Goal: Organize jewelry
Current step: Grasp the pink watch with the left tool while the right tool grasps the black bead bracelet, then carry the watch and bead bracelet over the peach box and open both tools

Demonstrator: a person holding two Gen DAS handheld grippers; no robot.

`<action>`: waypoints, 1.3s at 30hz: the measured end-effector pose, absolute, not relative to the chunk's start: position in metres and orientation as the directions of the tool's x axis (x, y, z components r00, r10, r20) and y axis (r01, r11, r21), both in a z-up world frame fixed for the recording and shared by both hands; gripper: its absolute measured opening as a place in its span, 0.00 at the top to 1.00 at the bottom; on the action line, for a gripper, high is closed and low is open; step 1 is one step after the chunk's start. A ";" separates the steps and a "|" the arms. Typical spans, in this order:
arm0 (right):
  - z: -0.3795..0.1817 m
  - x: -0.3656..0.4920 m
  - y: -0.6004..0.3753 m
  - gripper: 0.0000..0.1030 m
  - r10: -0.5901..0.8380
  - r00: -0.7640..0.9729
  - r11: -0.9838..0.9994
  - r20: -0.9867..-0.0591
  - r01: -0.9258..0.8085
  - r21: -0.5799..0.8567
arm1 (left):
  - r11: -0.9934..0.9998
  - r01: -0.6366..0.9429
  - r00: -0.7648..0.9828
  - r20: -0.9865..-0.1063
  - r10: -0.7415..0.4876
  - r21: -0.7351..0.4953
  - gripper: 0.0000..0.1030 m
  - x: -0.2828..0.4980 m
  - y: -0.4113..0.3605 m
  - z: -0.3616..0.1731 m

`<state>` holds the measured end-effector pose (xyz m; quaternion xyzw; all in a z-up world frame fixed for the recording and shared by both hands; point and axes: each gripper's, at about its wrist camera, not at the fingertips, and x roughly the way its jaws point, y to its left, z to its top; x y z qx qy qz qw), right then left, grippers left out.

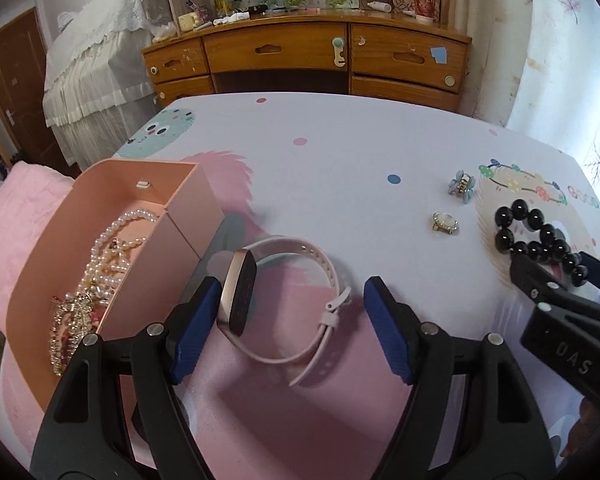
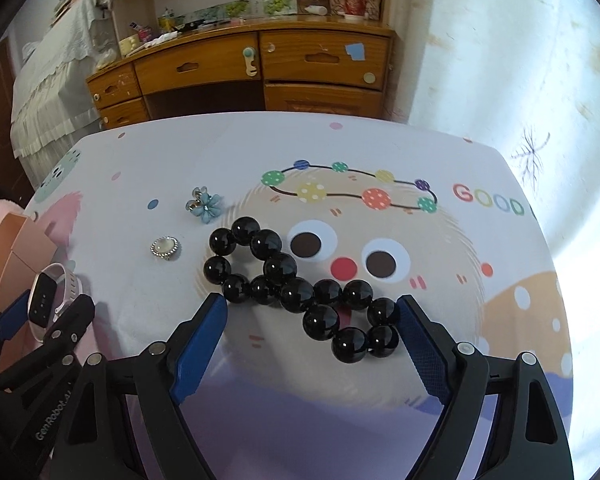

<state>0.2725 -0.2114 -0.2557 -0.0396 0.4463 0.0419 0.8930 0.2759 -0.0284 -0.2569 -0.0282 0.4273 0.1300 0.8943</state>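
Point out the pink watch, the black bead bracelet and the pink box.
pink watch (image 1: 242,294): left wrist view, on its dark screen face.
black bead bracelet (image 2: 320,322): right wrist view, on a bead near its middle.
pink box (image 1: 182,216): left wrist view, on its outer right wall.

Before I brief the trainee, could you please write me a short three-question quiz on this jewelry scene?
1. True or false: the left gripper has its jaws shut on the pink-strapped smartwatch.
2. What already lies inside the open pink jewelry box?
3. Which item sits between the right gripper's jaws: A) blue flower hair clip, B) black round-bead bracelet, C) oval white-stone brooch?

Key: 1 false, the jaws are open around it. 2 pearl strands and gold-toned pieces. 3 B.
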 end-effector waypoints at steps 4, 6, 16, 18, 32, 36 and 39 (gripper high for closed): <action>-0.254 0.276 -0.207 0.52 0.046 0.609 0.993 -0.792 -0.113 -0.029 | 0.966 -0.255 0.610 -0.769 0.191 0.037 0.51 0.274 -0.024 -0.257; -0.254 0.276 -0.207 0.62 0.044 0.612 0.992 -0.790 -0.118 -0.035 | 0.968 -0.245 0.614 -0.766 0.193 0.047 0.57 0.273 -0.026 -0.256; -0.244 0.260 -0.199 0.86 0.035 0.634 0.978 -0.772 -0.182 -0.106 | 0.976 -0.216 0.628 -0.760 0.167 0.037 0.80 0.266 -0.024 -0.253; -0.239 0.257 -0.198 0.86 0.042 0.645 0.977 -0.763 -0.187 -0.104 | 0.978 -0.204 0.639 -0.752 0.159 0.033 0.83 0.263 -0.024 -0.249; -0.171 0.229 -0.196 0.86 0.095 0.693 0.991 -0.715 -0.130 0.005 | 0.989 -0.147 0.761 -0.641 0.101 -0.020 0.84 0.229 -0.020 -0.171; -0.145 0.218 -0.193 0.86 0.135 0.692 0.990 -0.709 -0.128 0.063 | 0.994 -0.101 0.782 -0.622 0.054 -0.041 0.84 0.218 -0.013 -0.146; -0.124 0.210 -0.187 0.86 0.161 0.699 0.987 -0.697 -0.127 0.101 | 0.997 -0.060 0.789 -0.614 0.013 -0.057 0.84 0.209 -0.009 -0.129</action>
